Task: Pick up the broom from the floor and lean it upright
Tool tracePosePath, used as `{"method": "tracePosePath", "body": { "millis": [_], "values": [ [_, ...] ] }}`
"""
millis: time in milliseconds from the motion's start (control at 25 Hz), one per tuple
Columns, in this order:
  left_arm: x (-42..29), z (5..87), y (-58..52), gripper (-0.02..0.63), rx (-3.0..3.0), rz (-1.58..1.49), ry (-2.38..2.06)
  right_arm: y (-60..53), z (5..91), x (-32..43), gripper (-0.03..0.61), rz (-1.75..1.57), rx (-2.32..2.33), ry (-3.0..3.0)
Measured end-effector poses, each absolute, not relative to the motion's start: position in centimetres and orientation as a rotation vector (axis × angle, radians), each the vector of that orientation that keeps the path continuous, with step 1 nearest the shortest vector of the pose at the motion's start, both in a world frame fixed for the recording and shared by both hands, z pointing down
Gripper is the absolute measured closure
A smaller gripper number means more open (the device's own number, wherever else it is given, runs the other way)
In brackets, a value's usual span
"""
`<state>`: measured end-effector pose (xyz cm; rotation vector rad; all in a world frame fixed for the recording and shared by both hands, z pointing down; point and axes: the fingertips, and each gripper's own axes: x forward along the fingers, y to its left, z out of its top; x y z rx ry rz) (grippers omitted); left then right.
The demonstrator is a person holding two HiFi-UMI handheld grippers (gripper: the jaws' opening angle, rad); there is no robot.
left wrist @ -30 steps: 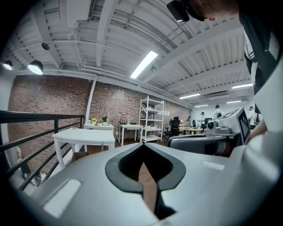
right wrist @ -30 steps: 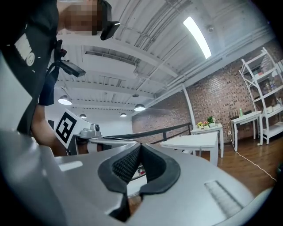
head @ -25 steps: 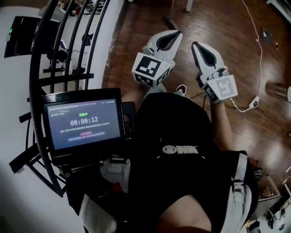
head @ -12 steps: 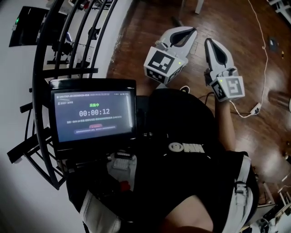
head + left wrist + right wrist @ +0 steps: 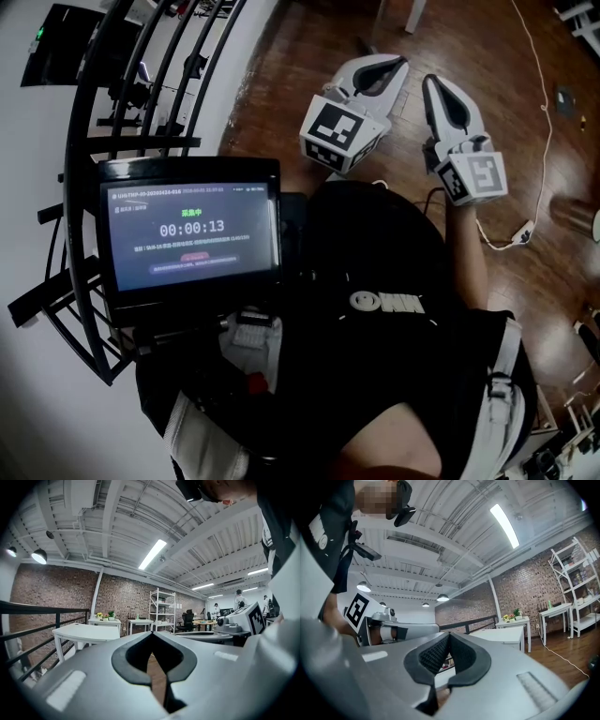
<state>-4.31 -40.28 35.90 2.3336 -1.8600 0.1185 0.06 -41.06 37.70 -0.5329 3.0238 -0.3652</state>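
Both grippers sit higher and further right in the head view than a second ago; screen (image 5: 190, 228) timer ticks 12 to 13. Left gripper (image 5: 398, 64) and right gripper (image 5: 434, 82) are side by side, apart, above the wooden floor (image 5: 309, 56). Fingers (image 5: 121, 659) clenched on both, nothing between. Broom unconfirmed: only a short dark rod (image 5: 365, 44) lies on the floor past the left tips.

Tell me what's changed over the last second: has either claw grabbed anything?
Nothing was taken hold of or let go. The timer on the tablet ticked up one second, and the head view shifted slightly. The left claw and right claw remain shut and empty above the wooden floor.
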Motion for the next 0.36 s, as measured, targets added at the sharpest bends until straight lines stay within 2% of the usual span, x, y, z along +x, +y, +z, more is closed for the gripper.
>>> {"method": "tracePosePath", "body": {
  "millis": [360],
  "values": [
    [-4.9, 35.8, -40.4, 0.597, 2.343, 0.147, -1.906, -41.2, 37.5, -1.1, 0.577, -0.359, -0.496, 3.024]
  ]
}}
